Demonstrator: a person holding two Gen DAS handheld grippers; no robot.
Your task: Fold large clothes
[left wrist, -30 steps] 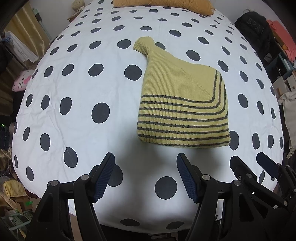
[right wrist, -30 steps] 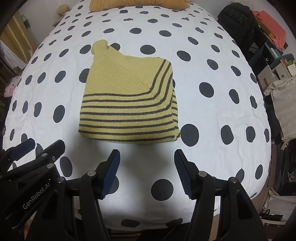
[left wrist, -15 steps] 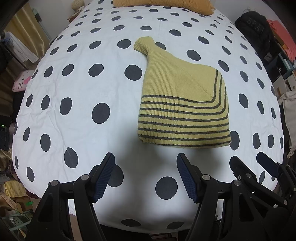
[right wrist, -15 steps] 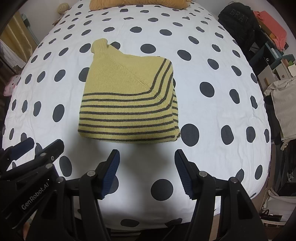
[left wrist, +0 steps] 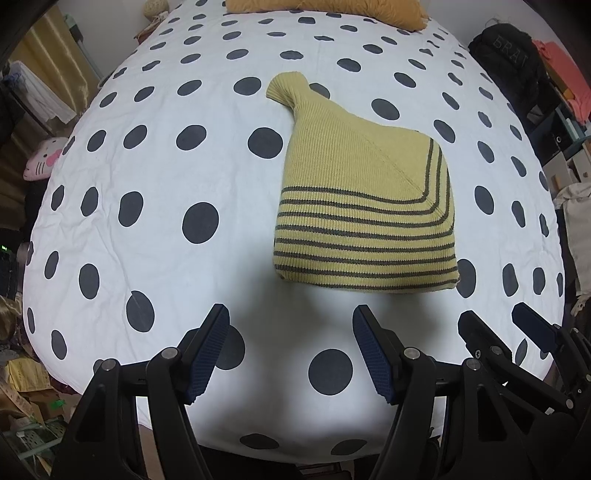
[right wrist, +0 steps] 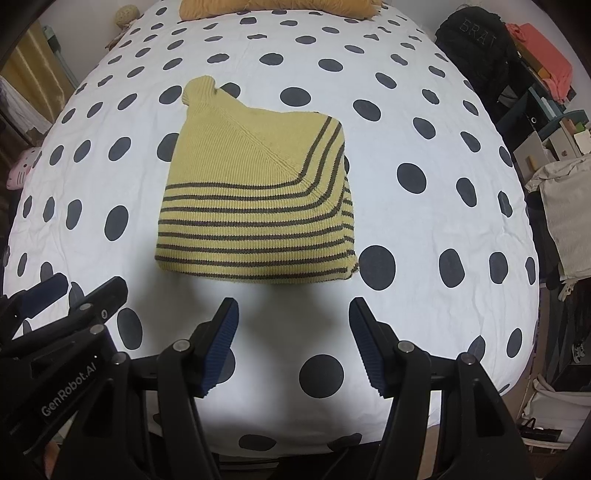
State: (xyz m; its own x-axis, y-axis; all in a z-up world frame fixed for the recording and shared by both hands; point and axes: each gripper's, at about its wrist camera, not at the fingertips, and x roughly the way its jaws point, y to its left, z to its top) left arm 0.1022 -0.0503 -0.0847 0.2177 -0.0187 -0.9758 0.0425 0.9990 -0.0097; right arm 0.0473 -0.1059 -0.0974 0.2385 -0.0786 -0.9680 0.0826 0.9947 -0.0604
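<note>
One folded yellow striped sweater (left wrist: 364, 206) (right wrist: 255, 199) lies flat on the polka-dot bedspread (left wrist: 155, 229) (right wrist: 436, 229), a cuff poking out at its far corner. Both the left gripper (left wrist: 290, 349) and right gripper (right wrist: 293, 341) hover just short of its near edge, jaws spread wide, holding nothing.

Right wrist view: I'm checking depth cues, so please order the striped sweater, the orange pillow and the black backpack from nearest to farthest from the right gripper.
From the right gripper:
1. Striped sweater, folded on the bed just ahead, slightly left.
2. Black backpack, off the bed's far right side.
3. Orange pillow, at the bed's far end, straight ahead.
The backpack and pillow are close; that order is tentative.
</note>
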